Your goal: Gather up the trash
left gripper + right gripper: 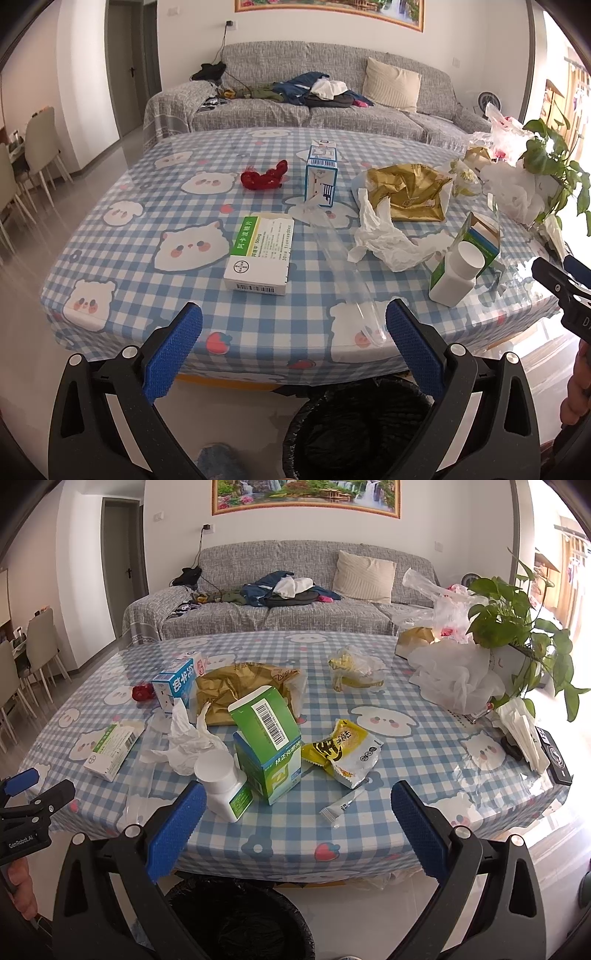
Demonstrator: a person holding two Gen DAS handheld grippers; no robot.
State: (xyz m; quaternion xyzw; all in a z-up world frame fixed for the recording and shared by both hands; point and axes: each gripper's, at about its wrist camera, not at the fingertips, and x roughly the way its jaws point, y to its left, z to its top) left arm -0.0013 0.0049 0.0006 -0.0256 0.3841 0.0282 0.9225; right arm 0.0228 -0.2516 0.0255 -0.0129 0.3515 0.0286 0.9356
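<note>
- Trash lies scattered over the checked table (122,236), nothing gathered yet by the look of it; a black-lined bin (354,428) sits on the floor just below the near edge.
- Left wrist view: the left gripper (293,328) hangs at the near table edge, its blue pads wide apart and empty. A clear plastic tube (347,273) runs lengthwise away from it, near end just inside the right pad. The white medicine box (260,254) lies ahead, slightly left, long axis pointing away. The crumpled tissue (384,236) and white bottle (456,277) sit further right, nearer the other hand.
- Right wrist view: the right gripper (299,808) is likewise spread open, holding nothing. The white bottle (223,786) touches its left pad's tip and leans against the upright green box (267,746). A yellow snack wrapper (345,751) and a small sachet (341,805) lie between the pads' line, ahead.
- Judgement: the sachet near the edge suits the right hand; the bin (236,919) is directly beneath, with open room.
</note>
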